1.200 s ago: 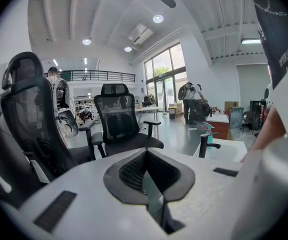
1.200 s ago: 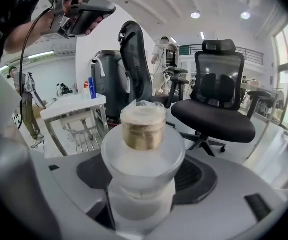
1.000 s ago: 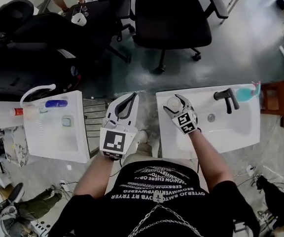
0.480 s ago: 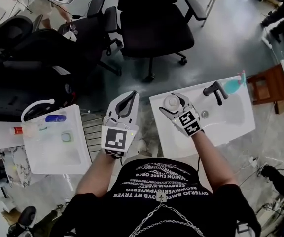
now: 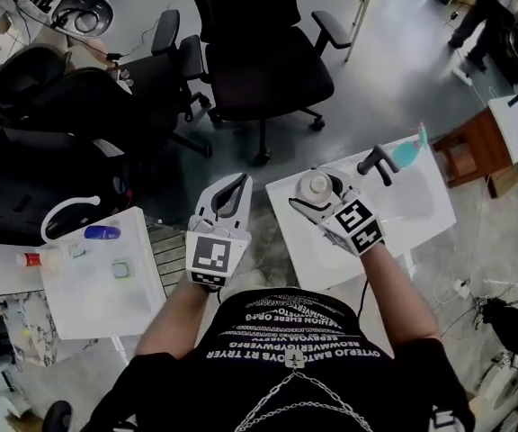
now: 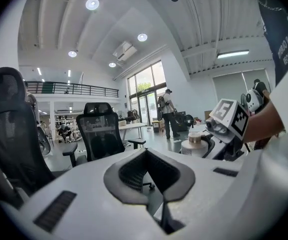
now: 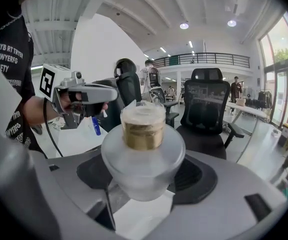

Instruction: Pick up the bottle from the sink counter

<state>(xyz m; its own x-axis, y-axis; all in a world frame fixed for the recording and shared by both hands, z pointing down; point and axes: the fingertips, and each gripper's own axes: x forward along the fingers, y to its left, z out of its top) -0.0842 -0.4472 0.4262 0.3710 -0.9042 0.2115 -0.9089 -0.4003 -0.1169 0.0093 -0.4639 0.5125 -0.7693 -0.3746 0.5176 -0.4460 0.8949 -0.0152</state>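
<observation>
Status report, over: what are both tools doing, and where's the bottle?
Left tool shut, empty. Right tool shut on bottle, held above the sink counter. Black faucet stands apart, nothing in the way.

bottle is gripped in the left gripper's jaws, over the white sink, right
No: the bottle is gripped in the right gripper's jaws, not the left one's, over the white sink. The right gripper view shows it.

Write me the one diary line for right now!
right tool: shut on frosted bottle | bottle pose: upright, over sink counter | left tool: shut, empty
</observation>
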